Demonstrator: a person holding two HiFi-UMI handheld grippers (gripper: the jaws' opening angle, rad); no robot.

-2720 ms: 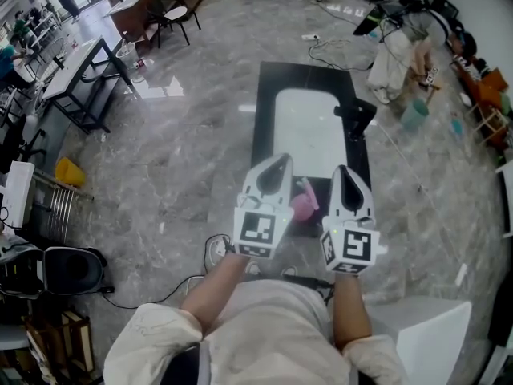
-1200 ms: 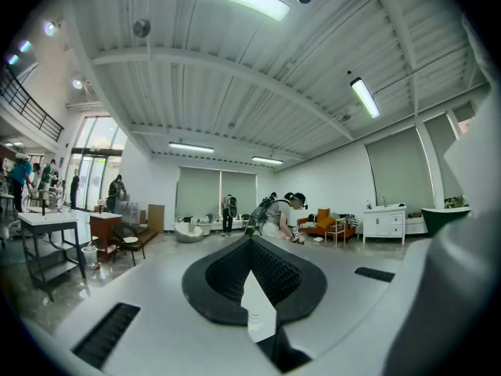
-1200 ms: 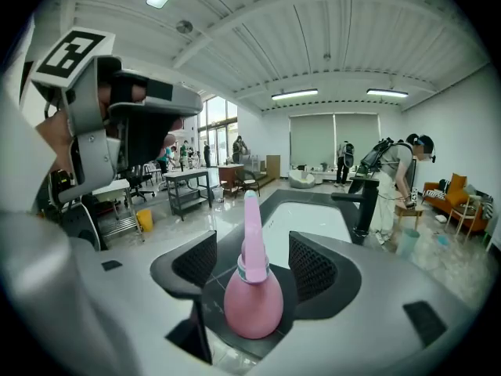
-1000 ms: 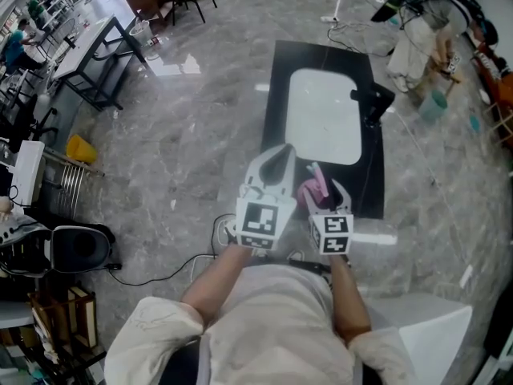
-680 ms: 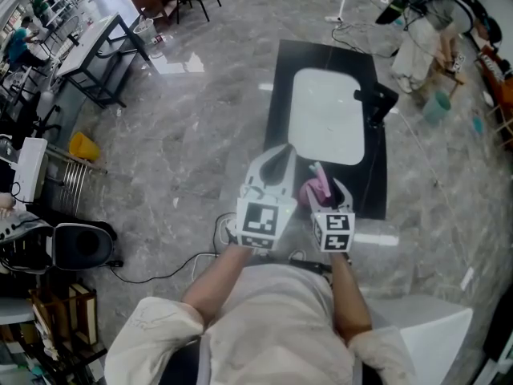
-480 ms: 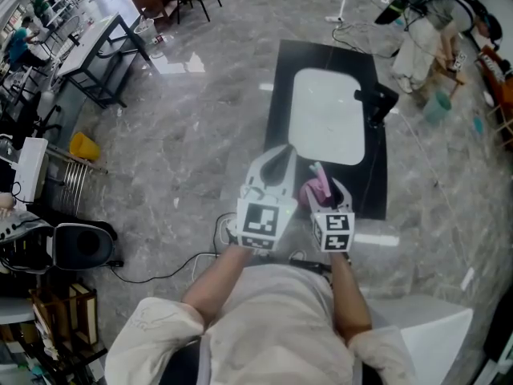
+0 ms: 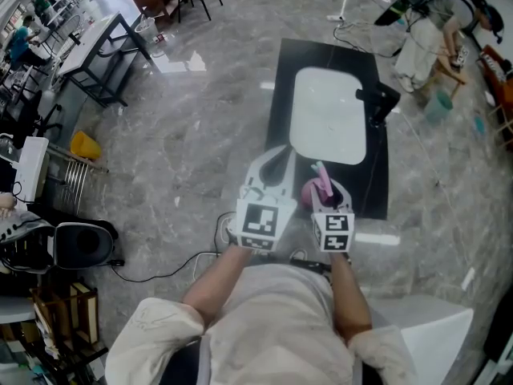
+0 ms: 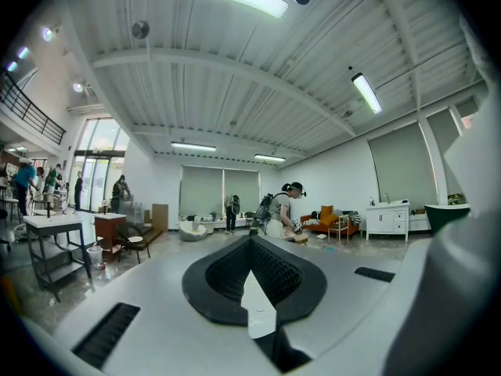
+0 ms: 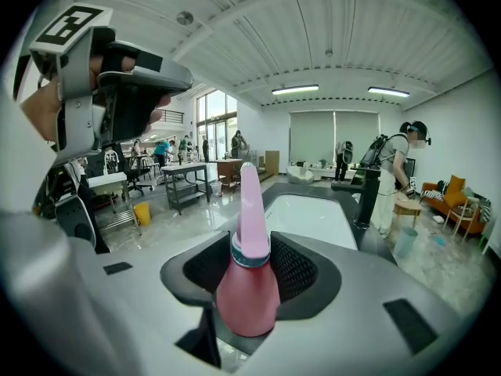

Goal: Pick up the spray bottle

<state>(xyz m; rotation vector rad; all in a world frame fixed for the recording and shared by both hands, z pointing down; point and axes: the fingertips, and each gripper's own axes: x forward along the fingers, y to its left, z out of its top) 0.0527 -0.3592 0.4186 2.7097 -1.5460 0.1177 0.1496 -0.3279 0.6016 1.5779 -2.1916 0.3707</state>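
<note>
The pink spray bottle (image 7: 315,188) with its tall pink nozzle stands at the near end of the black counter (image 7: 280,95). In the right gripper view the spray bottle (image 9: 246,284) fills the gap between the jaws. My right gripper (image 7: 329,189) has just been closing, and its black pads (image 9: 301,269) now press the bottle's neck on both sides. The left gripper (image 7: 276,157) hovers just left of the bottle, level and empty, and the left gripper view shows its pads (image 8: 211,276) closed together.
A white sink basin (image 7: 327,115) is set in the counter, with a black faucet (image 7: 377,103) at its right rim. Tables and chairs (image 7: 88,50) stand far left, a yellow bin (image 7: 82,146) near them. Cables (image 7: 184,267) cross the floor; a white chair (image 7: 425,339) is at bottom right.
My right gripper has come down from beside the left one and its jaws have narrowed onto the pink bottle. The left gripper has stayed where it was.
</note>
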